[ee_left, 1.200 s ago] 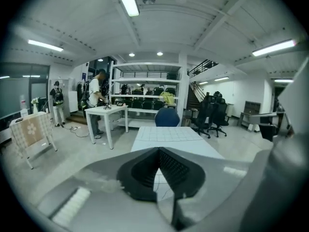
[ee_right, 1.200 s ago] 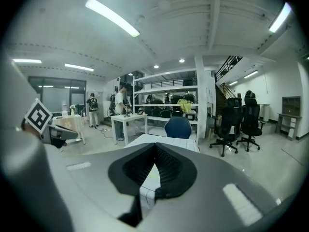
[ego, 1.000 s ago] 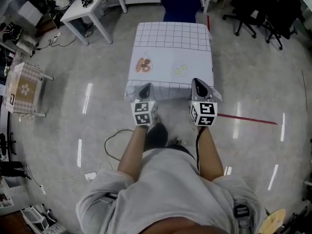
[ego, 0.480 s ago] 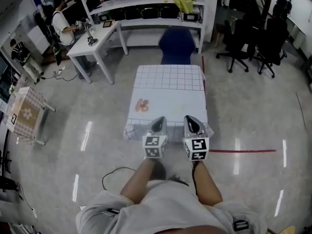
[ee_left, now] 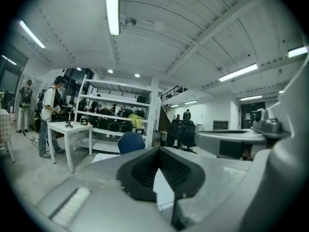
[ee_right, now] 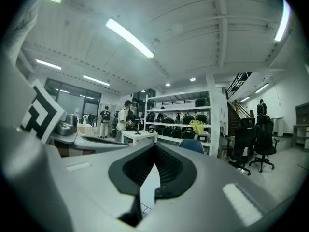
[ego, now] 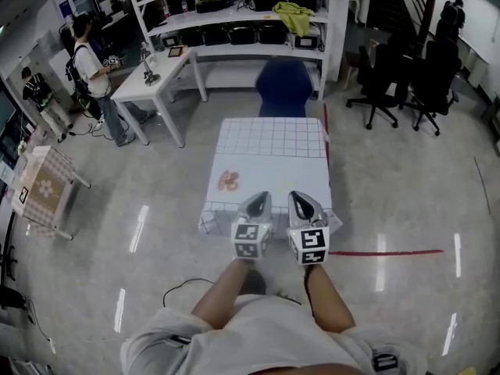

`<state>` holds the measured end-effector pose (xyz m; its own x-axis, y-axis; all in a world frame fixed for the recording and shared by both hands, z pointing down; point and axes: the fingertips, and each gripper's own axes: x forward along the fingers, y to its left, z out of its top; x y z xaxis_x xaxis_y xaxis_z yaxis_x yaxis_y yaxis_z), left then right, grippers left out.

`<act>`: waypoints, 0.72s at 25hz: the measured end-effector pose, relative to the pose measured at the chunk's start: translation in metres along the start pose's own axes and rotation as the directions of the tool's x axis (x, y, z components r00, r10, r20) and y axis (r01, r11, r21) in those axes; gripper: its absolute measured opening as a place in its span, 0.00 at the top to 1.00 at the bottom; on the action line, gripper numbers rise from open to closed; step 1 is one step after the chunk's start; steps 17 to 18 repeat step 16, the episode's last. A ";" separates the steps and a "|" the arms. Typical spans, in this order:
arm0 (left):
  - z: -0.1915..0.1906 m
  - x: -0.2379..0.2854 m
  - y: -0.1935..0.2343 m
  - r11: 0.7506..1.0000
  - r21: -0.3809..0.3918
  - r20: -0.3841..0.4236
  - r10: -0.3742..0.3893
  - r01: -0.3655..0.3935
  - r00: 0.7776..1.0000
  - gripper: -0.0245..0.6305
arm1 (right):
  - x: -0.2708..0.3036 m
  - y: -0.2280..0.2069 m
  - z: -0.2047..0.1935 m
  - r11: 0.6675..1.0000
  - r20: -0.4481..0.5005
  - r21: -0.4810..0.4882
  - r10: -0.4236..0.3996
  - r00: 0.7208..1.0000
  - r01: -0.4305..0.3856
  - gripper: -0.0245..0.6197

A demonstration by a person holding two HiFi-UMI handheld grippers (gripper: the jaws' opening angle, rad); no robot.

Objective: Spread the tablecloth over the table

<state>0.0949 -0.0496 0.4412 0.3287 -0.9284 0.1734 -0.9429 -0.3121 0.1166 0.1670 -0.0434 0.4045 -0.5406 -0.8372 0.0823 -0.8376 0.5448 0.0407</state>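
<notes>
Checked tablecloth [ego: 269, 158] lies flat over the bench, which is hidden under it; near edge hangs down w/ corners flared. Blue chair [ego: 285, 84] at far end. Left claw [ego: 261, 197] & right claw [ego: 298, 197] hover side by side above near edge, both closed tip to tip.

Straight ahead of the jaws stands a blue chair [ego: 285, 84], backed by white shelving [ego: 337, 30] that carries a yellow-green cloth [ego: 295, 12]. Ahead and to the left, a person [ego: 92, 73] stands beside a white desk [ego: 160, 67]. Ahead and to the right are black office chairs [ego: 391, 80]. Red floor tape [ego: 391, 251] runs off to the right of the jaws.
</notes>
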 end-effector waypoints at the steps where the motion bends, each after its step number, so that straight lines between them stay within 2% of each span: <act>1: 0.002 0.000 -0.001 1.000 -0.003 0.005 -0.001 0.001 1.000 0.93 | 0.000 0.000 0.001 1.000 0.002 -0.001 0.000 1.000 0.000 0.95; 18: 0.007 0.011 -0.016 0.999 0.010 0.011 -0.041 0.041 0.999 0.93 | 0.008 -0.009 0.001 1.000 0.004 -0.003 -0.004 1.000 0.004 0.95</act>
